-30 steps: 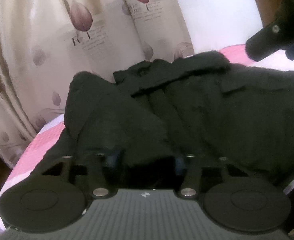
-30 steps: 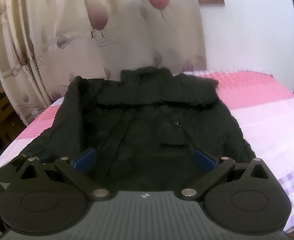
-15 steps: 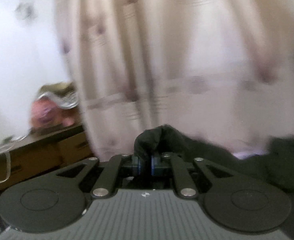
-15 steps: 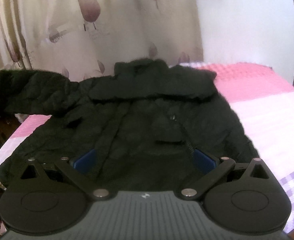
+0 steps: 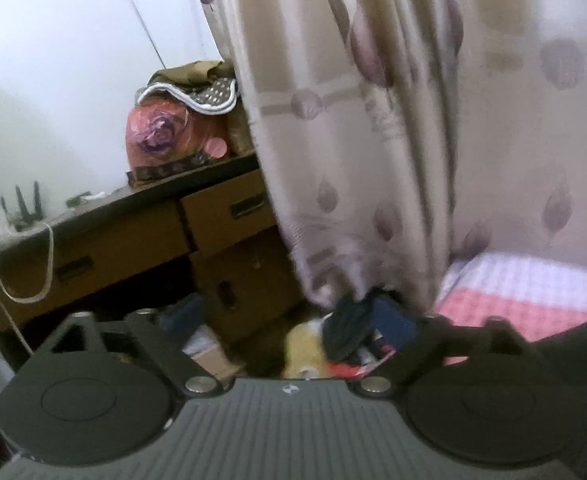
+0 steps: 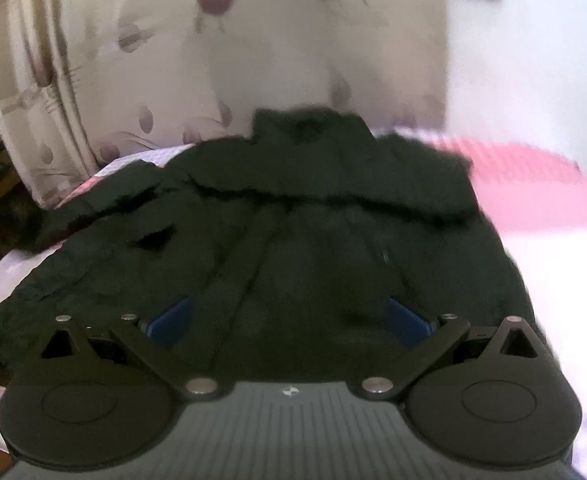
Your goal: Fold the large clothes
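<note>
A large black padded jacket [image 6: 313, 220] lies front-up on the pink and white bed [image 6: 533, 184], collar toward the curtain, its left sleeve spread out to the left bed edge. My right gripper [image 6: 289, 320] is open and empty, hovering over the jacket's lower hem. My left gripper [image 5: 289, 320] is open and empty, pointing off the bed's left side toward the floor. A dark edge of the jacket [image 5: 573, 344] shows at the lower right of the left wrist view.
A patterned cream curtain [image 5: 373, 120] hangs behind the bed. A wooden desk with drawers [image 5: 133, 232] stands left of the bed, with a bag and cables on it. Clutter and boxes [image 5: 333, 340] lie on the floor beside the bed corner [image 5: 513, 292].
My left gripper pulled the left sleeve outward to the left, then opened and let it go; the sleeve now lies spread on the bed. My right gripper stayed open over the hem.
</note>
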Available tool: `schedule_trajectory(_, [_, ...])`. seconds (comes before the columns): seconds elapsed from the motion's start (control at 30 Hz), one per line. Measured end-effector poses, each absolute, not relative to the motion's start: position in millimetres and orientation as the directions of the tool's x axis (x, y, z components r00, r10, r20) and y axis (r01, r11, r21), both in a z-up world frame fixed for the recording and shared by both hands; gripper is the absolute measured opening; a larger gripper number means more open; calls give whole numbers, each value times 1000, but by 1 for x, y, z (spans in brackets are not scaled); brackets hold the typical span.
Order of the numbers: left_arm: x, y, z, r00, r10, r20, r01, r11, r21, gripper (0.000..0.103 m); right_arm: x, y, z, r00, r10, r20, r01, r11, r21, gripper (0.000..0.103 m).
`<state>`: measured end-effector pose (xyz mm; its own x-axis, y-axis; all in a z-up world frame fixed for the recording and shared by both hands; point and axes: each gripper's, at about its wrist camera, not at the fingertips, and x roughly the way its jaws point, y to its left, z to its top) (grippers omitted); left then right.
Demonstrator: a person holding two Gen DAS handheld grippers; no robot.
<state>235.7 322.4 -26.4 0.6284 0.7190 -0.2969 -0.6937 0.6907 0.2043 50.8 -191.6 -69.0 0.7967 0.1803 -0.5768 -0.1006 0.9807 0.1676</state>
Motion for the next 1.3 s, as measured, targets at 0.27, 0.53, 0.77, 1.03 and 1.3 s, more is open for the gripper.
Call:
schedule_trajectory(0.27, [197, 217, -38, 888, 308, -342, -343, 938, -44, 94, 162, -130, -59, 858, 220, -465, -291, 953, -86, 103])
schedule_trajectory(0.53, [194, 149, -131, 920, 214, -330, -222, 975, 14, 95, 279, -54, -98, 837, 89, -540, -282, 915, -288, 103])
schedule_trajectory(0.77, [181, 166, -140, 924, 202, -324, -242, 966, -90, 103, 312, -38, -131, 841, -15, -541, -256, 870, -421, 88])
schedule_trajectory(1.03, [191, 175, -138, 911, 205, -359, -263, 957, -121, 103, 320, -42, -142, 838, -2, -545, -265, 872, -411, 37])
schedule_trajectory(1.3, [193, 183, -140, 898, 212, -387, -291, 944, -158, 103, 321, -46, -144, 844, 7, -536, -255, 885, -389, 28])
